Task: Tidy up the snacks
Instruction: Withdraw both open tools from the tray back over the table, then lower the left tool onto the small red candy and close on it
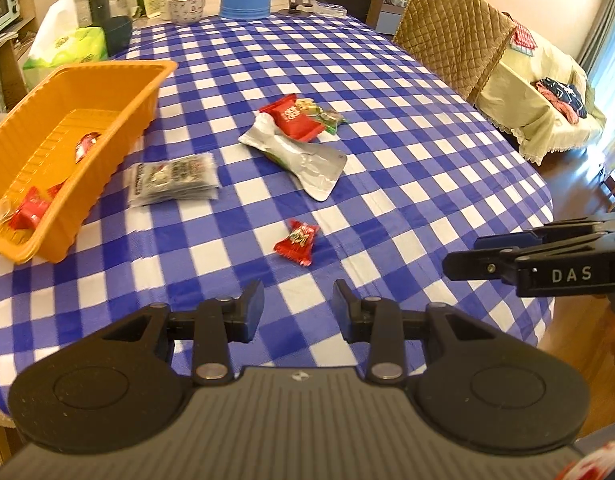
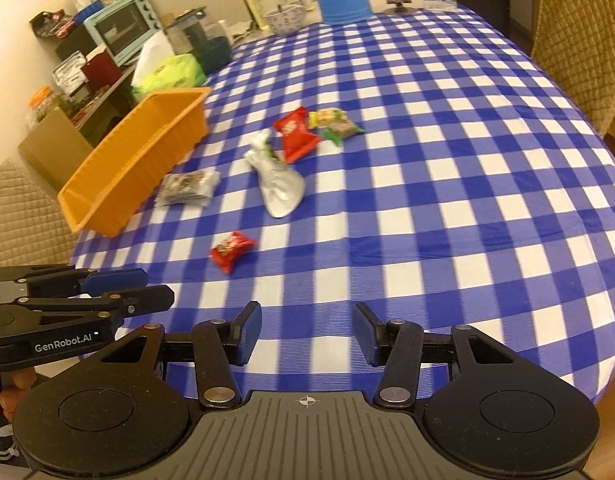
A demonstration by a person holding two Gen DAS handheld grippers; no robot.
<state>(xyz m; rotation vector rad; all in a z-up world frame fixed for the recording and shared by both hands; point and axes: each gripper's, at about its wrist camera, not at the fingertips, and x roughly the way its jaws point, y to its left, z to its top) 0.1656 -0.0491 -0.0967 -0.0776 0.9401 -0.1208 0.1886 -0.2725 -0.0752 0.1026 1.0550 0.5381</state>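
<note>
Nearest you, both claws hang released and empty over the checked tablecloth (image 1: 387, 184), left gripper (image 1: 298, 305) beside right gripper (image 2: 307, 330), then the small red candy (image 1: 296, 241), the silver pouch (image 1: 303, 160), and leftward the orange basket (image 1: 119, 92) holding red snacks.

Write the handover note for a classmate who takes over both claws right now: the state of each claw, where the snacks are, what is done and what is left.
Left claw: open, empty, above the tablecloth.
Right claw: open, empty, beside it.
Done: a few red wrapped snacks lie in the orange basket.
Left on the cloth: small red candy nearest the claws; clear grey packet beside the basket; silver pouch; red packet with green-yellow packets behind it.
Suggestion: probably start with the small red candy.
</note>
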